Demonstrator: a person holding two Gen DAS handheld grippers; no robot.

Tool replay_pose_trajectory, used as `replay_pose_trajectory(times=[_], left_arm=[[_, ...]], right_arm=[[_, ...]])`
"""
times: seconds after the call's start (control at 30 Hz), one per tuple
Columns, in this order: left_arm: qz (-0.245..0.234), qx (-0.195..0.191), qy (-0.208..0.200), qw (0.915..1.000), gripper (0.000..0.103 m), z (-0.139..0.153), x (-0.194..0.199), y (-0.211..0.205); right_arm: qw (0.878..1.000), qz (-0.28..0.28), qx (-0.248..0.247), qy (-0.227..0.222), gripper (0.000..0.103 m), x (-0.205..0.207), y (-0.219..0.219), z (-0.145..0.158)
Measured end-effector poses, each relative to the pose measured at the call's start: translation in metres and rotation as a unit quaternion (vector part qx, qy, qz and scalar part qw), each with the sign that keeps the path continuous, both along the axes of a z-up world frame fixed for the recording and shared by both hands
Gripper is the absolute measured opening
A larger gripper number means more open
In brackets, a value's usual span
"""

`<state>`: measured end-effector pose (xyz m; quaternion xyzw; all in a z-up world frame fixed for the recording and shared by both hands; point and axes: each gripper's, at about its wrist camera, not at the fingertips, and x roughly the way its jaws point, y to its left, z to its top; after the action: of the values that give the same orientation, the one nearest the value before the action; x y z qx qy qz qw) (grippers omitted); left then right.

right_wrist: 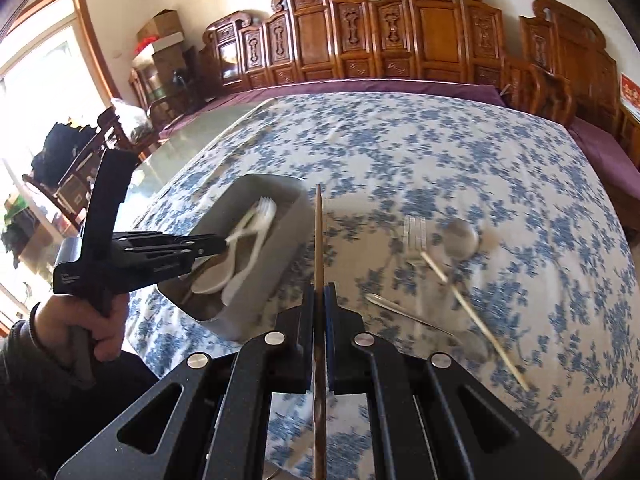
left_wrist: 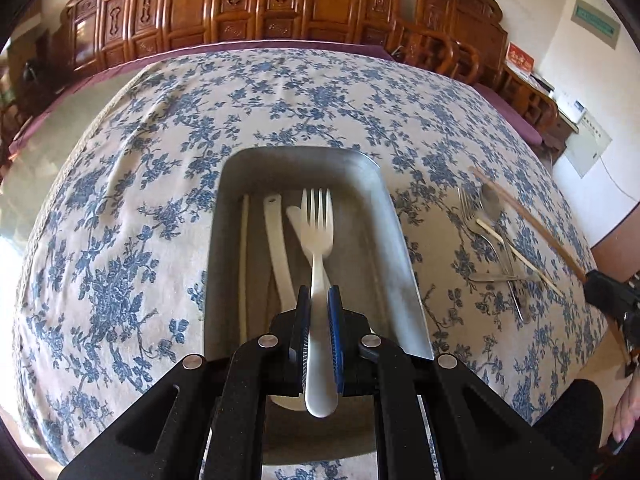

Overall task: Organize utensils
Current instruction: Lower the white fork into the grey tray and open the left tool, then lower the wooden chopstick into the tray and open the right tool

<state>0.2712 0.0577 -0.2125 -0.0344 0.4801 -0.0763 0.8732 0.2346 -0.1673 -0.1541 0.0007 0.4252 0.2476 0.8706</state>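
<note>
The left gripper (left_wrist: 319, 300) was clenched on a white plastic fork (left_wrist: 318, 240), held tines-forward over the grey tray (left_wrist: 400, 248), presumably for release among the white utensils already inside. The right gripper (right_wrist: 319, 296) was clamped on a brown chopstick (right_wrist: 318, 232), lifted from the metal cutlery (right_wrist: 420, 264) left on the floral tablecloth (right_wrist: 480, 184).

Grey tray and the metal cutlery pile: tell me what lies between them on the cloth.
Nothing: in the left wrist view only bare floral tablecloth separates the grey tray from the metal cutlery pile.
</note>
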Motion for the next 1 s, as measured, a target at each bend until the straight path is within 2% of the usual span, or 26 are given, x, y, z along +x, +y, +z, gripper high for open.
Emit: replay_pose_trajectory(times=[0.43, 0.67, 1.0], left_arm=[[0.020, 0.019, -0.048, 0.9985, 0.008, 0.026, 0.000, 0.029], [0.042, 0.017, -0.059, 0.9973, 0.008, 0.035, 0.002, 0.050], [0.056, 0.009, -0.060, 0.9966, 0.008, 0.037, 0.003, 0.062]], right_arm=[[1.000, 0.017, 0.008, 0.019, 0.006, 0.016, 0.066, -0.015], [0.999, 0.012, 0.007, 0.041, 0.006, 0.036, 0.103, -0.033], [0.997, -0.009, 0.032, 0.071, 0.006, 0.058, 0.123, -0.056]])
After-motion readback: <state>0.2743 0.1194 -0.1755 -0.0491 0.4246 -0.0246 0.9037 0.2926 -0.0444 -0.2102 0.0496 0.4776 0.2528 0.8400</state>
